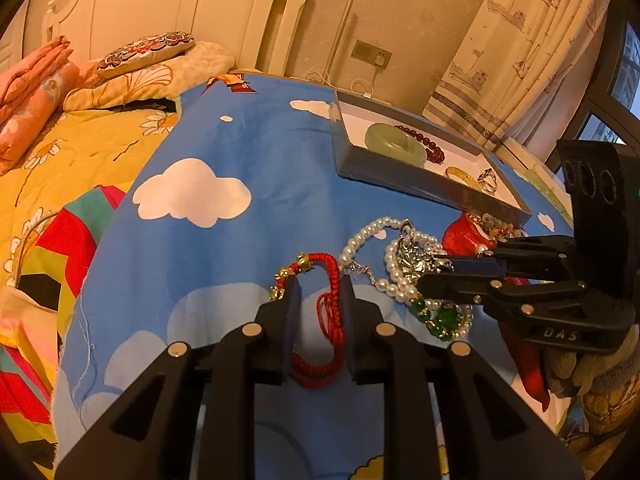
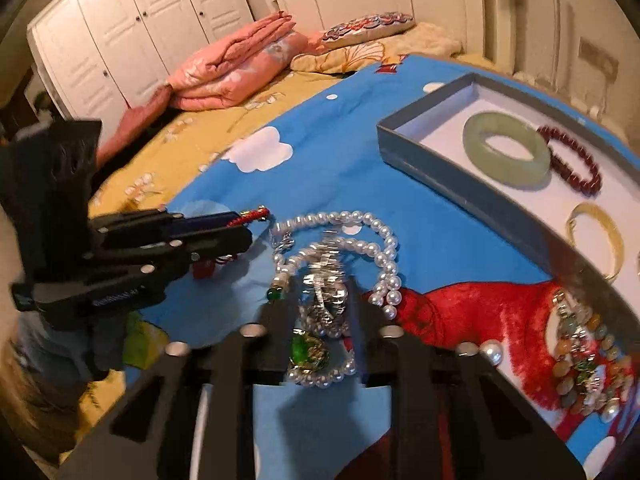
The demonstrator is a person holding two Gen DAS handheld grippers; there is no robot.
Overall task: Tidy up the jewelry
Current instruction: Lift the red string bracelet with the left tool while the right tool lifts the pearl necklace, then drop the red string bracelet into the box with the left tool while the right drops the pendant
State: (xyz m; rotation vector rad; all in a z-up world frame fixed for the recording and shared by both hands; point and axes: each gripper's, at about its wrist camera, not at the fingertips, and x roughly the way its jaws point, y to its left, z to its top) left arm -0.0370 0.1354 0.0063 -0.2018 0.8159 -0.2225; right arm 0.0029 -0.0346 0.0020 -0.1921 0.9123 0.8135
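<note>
White headboard [image 1: 168,12], wardrobe [image 2: 120,40], curtained window [image 1: 624,76].

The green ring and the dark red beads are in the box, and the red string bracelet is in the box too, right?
Not quite. The red string bracelet is not in the box; it lies on the blue cloud sheet, between the fingers of the left tool, as the left wrist view shows. The green ring and dark red beads are in the box.

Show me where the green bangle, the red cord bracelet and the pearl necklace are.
green bangle [image 2: 505,151]: right wrist view, on its front band.
red cord bracelet [image 1: 335,320]: left wrist view, on the braided cord between the claw fingers.
pearl necklace [image 2: 380,236]: right wrist view, on the upper loop of pearls.
</note>
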